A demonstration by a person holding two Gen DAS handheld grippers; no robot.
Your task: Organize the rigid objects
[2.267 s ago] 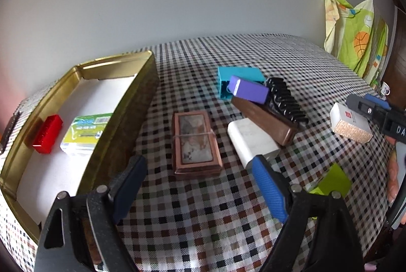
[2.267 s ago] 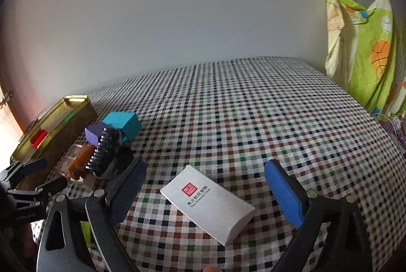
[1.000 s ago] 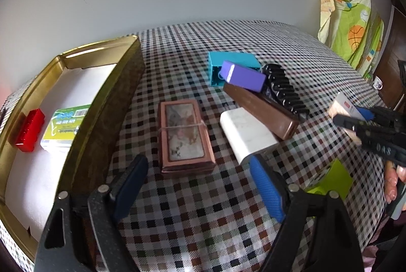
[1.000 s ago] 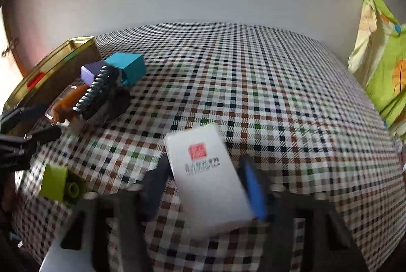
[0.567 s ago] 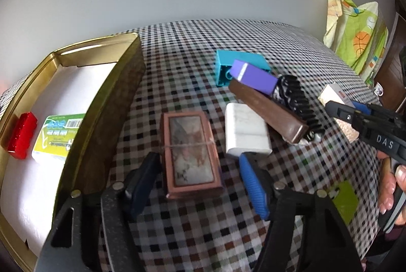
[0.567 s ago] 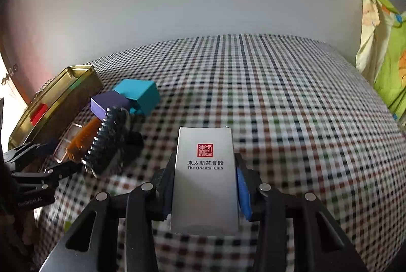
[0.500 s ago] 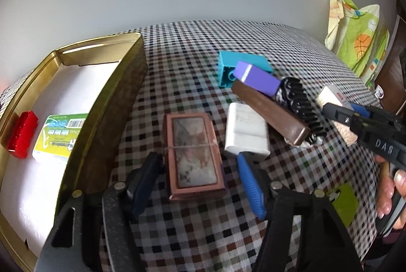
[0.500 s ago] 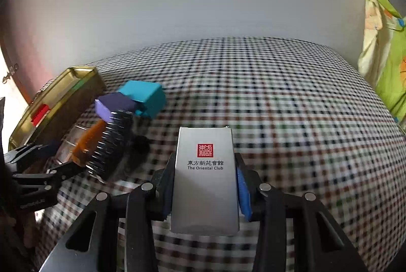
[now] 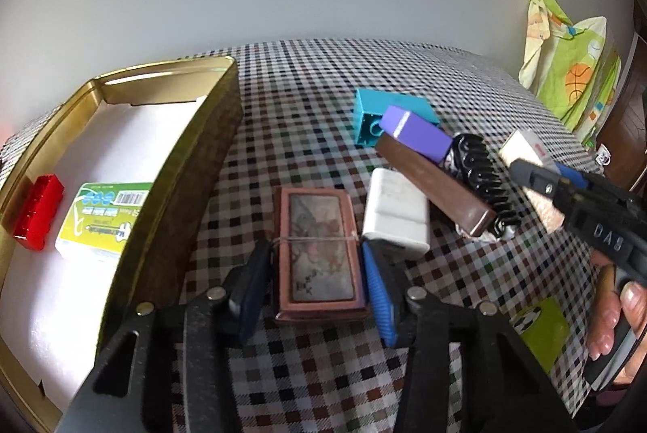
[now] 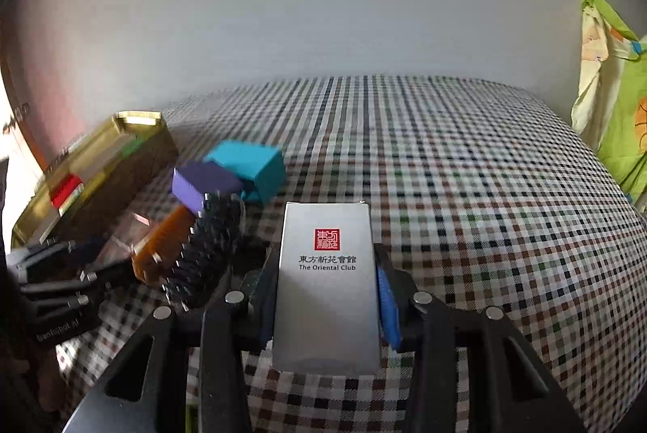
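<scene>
Left-wrist view: the copper case [image 9: 317, 255], a flat rectangular box bound by a thin band, lies on the checked tablecloth [image 9: 323, 89] with its long axis running straight away from the camera, in line with the fingers. The left gripper [image 9: 315, 287] straddles its near half, one blue pad on each long side; the jaws stand drawn in against the case, apparently touching it, though whether they bear on it firmly cannot be told. The case is not lifted; it rests flat, glazed face up. Just left of it stands the wall of the gold tin [image 9: 182, 190], whose long axis runs roughly parallel to the case; inside lie a red block [image 9: 38, 212] and a green-labelled packet [image 9: 103, 214]. The coming move, by judgement, is a lift and a carry leftward over that wall, the case keeping its present heading. Just right of the case, a white block [image 9: 396, 214] nearly touches the right pad; beyond it lie a brown bar [image 9: 434, 186], a purple block [image 9: 416, 134], a teal brick [image 9: 388, 111] and a black comb [image 9: 483, 180].

Right-wrist view: the right gripper [image 10: 325, 295] is clamped on a white card box [image 10: 327, 283], held clear of the cloth, long axis along the fingers, printed face up. The left hand is the nearer to the tin.
</scene>
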